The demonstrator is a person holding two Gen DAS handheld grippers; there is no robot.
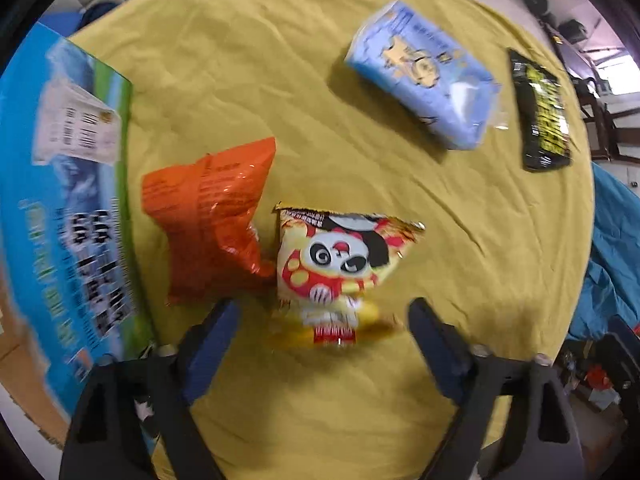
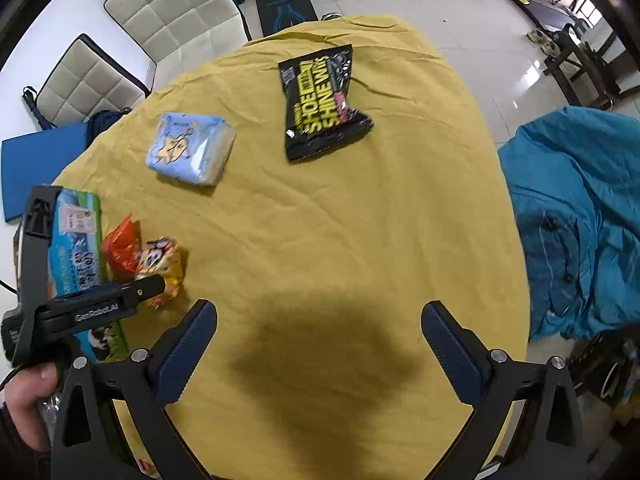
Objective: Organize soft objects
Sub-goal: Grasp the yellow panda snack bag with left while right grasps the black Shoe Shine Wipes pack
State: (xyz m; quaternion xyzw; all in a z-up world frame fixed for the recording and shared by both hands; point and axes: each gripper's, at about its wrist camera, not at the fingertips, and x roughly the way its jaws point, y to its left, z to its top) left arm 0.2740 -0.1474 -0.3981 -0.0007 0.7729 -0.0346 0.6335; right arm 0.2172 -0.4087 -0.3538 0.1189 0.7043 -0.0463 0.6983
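In the left wrist view, a yellow panda snack bag point(image 1: 340, 264) lies on the yellow cloth just ahead of my open left gripper point(image 1: 324, 312), its near end between the fingertips. An orange bag point(image 1: 208, 220) lies touching its left side. A light blue soft pack point(image 1: 424, 76) and a black shoe-wipes pouch point(image 1: 542, 114) lie farther right. In the right wrist view, my right gripper point(image 2: 320, 320) is open and empty above bare cloth. The blue pack point(image 2: 190, 148), black pouch point(image 2: 322, 102), orange bag point(image 2: 120, 246) and panda bag point(image 2: 164, 264) show there.
A blue and green printed box point(image 1: 68, 200) stands at the table's left edge; it also shows in the right wrist view point(image 2: 76, 240). A teal cloth point(image 2: 580, 220) lies beyond the right edge. White chairs point(image 2: 172, 4) stand at the far left.
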